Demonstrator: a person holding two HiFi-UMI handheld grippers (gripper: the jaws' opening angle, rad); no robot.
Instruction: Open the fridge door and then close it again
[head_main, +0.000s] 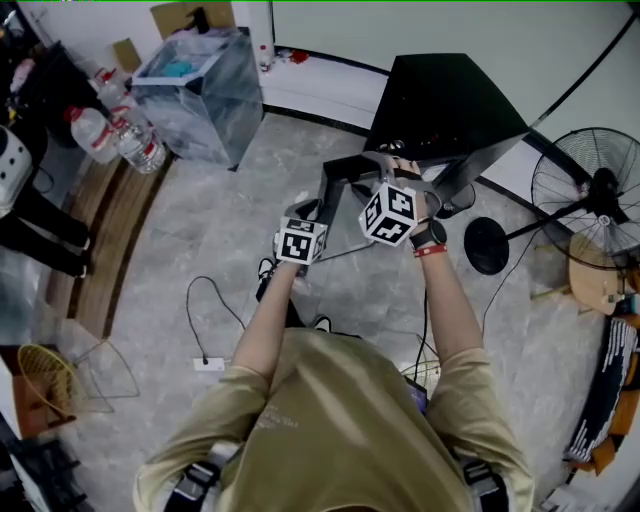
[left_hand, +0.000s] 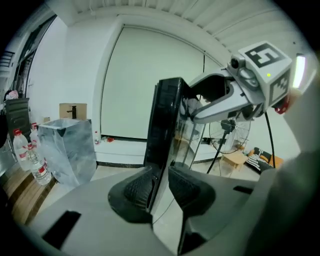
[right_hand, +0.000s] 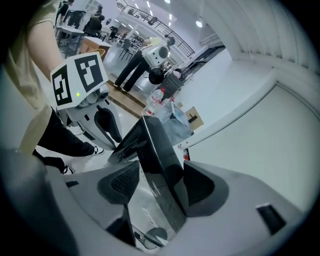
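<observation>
My left gripper (left_hand: 161, 186) is clenched on the door (left_hand: 167, 115) edge, lower centre. My right gripper (right_hand: 159, 181) is released, its jaws wide astride that door. Beyond, the fridge (head_main: 445, 105) stands open, upper centre-right.

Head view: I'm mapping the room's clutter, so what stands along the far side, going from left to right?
water bottles → clear plastic bin → black fridge → standing fan
</observation>
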